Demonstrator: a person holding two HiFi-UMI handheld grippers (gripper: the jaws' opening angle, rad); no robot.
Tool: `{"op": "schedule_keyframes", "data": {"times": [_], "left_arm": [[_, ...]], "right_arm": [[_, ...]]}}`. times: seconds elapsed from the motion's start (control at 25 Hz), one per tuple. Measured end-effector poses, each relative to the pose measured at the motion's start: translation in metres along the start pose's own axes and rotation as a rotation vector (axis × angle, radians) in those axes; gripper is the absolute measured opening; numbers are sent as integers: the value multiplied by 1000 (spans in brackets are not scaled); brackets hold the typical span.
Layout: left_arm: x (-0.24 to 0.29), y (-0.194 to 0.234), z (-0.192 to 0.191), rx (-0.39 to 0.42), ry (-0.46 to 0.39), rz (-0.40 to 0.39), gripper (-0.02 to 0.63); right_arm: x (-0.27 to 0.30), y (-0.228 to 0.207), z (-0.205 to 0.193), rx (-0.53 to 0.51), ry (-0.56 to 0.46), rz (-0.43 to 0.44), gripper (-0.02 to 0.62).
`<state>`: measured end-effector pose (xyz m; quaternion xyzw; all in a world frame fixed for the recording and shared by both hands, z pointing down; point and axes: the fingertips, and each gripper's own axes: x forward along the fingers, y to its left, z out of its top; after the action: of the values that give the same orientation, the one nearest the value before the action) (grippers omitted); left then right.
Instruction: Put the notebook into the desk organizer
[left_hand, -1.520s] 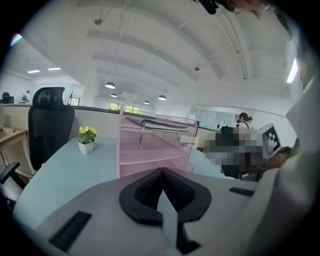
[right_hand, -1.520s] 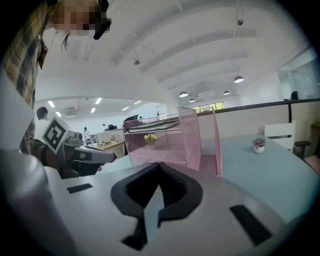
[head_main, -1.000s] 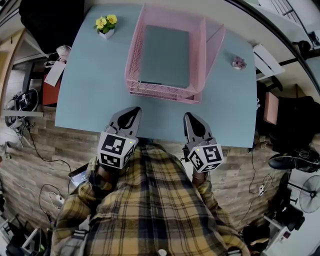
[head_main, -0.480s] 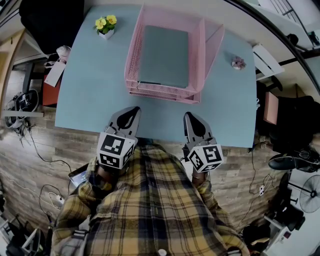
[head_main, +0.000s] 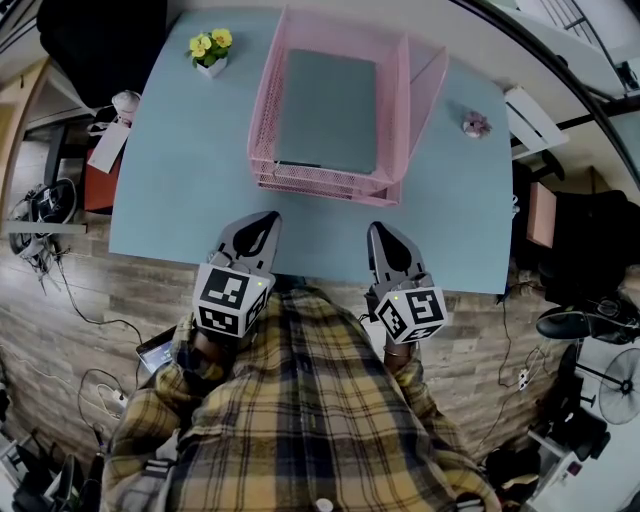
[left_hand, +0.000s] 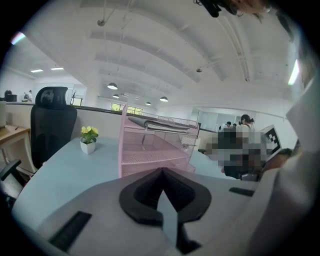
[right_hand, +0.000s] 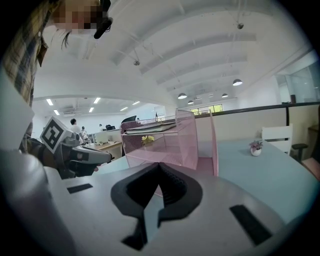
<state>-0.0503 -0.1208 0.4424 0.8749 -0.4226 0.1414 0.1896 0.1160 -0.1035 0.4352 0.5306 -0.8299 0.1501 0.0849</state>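
Note:
A grey-green notebook (head_main: 328, 112) lies flat on the top tier of the pink mesh desk organizer (head_main: 398, 120) at the far middle of the pale blue table. In the gripper views the notebook (left_hand: 157, 123) (right_hand: 150, 128) shows as a thin slab on the top shelf. My left gripper (head_main: 257, 232) rests at the table's near edge, shut and empty, a short way in front of the organizer (left_hand: 150, 152). My right gripper (head_main: 385, 243) sits beside it at the near edge, also shut with nothing held, facing the organizer (right_hand: 172, 142).
A small pot of yellow flowers (head_main: 212, 50) stands at the table's far left, and a small pink plant (head_main: 476, 125) at the far right. A black office chair (left_hand: 50, 127) stands left of the table. Cables and equipment lie on the floor around.

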Motion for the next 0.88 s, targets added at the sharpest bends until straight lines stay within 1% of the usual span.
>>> {"op": "schedule_keyframes", "data": {"times": [0.32, 0.88], "left_arm": [[0, 0, 0, 0, -4, 0, -8], [-2, 8, 4, 8, -12, 17, -8]], "right_arm": [[1, 1, 1, -19, 8, 6, 2], [1, 1, 1, -12, 0, -1, 2]]}}
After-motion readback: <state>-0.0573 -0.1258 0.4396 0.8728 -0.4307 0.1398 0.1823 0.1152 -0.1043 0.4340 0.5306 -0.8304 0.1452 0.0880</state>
